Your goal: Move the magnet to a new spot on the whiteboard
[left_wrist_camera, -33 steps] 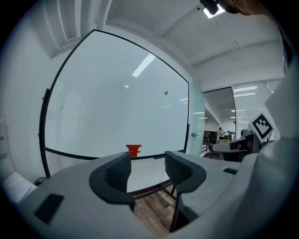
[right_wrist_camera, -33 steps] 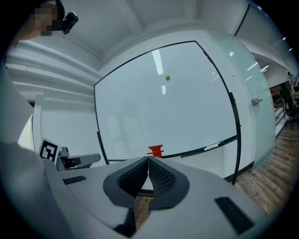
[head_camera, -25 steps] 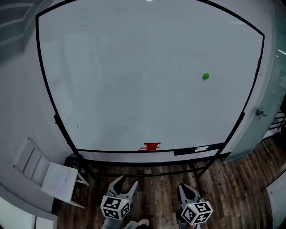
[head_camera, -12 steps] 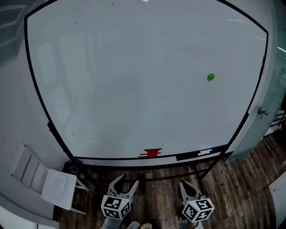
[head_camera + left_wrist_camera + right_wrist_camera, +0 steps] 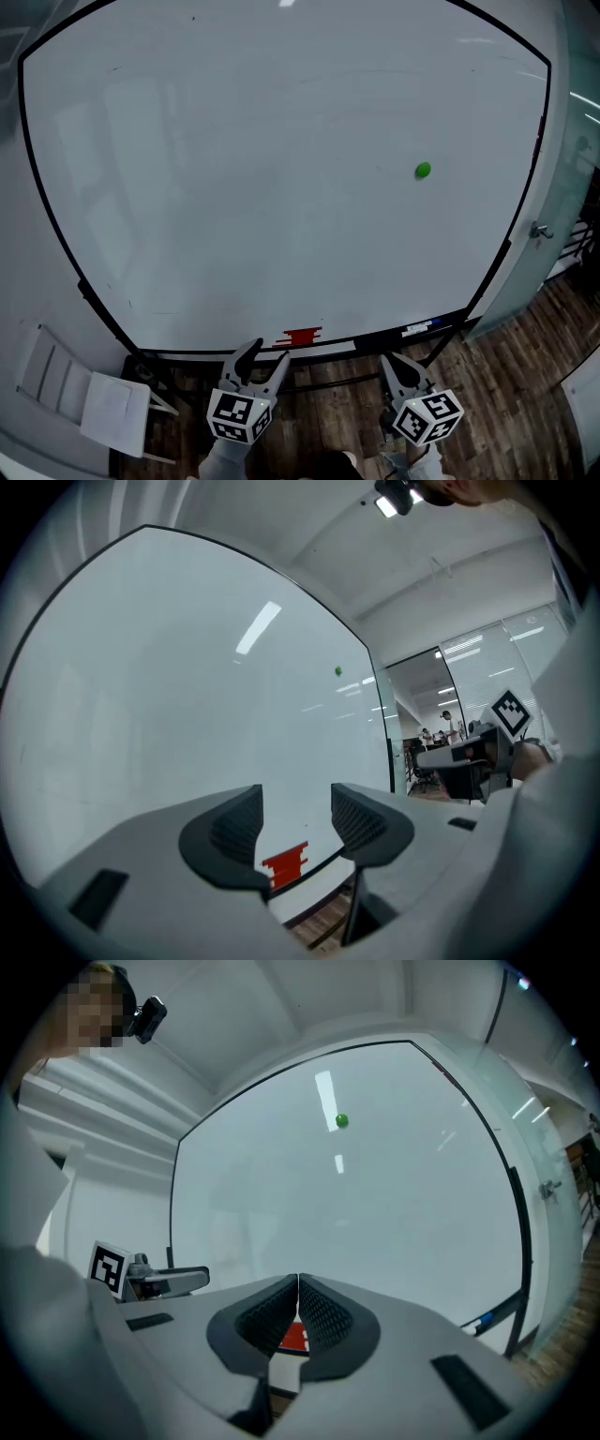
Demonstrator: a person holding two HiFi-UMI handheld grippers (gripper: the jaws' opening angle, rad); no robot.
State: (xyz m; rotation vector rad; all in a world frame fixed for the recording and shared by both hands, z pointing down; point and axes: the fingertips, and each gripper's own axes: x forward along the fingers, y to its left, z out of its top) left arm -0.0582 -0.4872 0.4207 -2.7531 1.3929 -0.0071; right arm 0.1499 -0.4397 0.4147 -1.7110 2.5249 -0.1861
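Left claw: The left claw [image 5: 265, 356] [image 5: 295, 817] is low down, close to the person. Its two grey jaws are wide apart. Nothing is between them.
Right claw: The right claw [image 5: 401, 367] [image 5: 298, 1307] is beside it, on the right. Its jaws are pressed together and hold nothing.
Floor: A dark wooden plank floor [image 5: 525, 375] is under both claws.
Chair: A white folding chair [image 5: 103, 408] stands to the left, near the bottom corner of the board.
Ledge: A small red block [image 5: 302, 337] [image 5: 284, 867] [image 5: 294, 1337] sits on the board's bottom ledge, just past the claw tips. A pen with a blue end [image 5: 419, 327] [image 5: 483, 1319] lies on the same ledge, more to the right.
Board: The big white whiteboard with a thin black edge [image 5: 234, 187] [image 5: 169, 714] [image 5: 394, 1222] stands up in front of the person.
Magnet: The little round green magnet [image 5: 423, 171] [image 5: 338, 671] [image 5: 341, 1120] is stuck on the right half of the board, about halfway up.
Magnet and claws: The magnet is well apart from both claws and touches neither. It is high above the right claw, almost straight up from it. It is up and far to the right of the left claw.
Door: A glass door with a metal handle [image 5: 541, 232] is beside the board's right edge.
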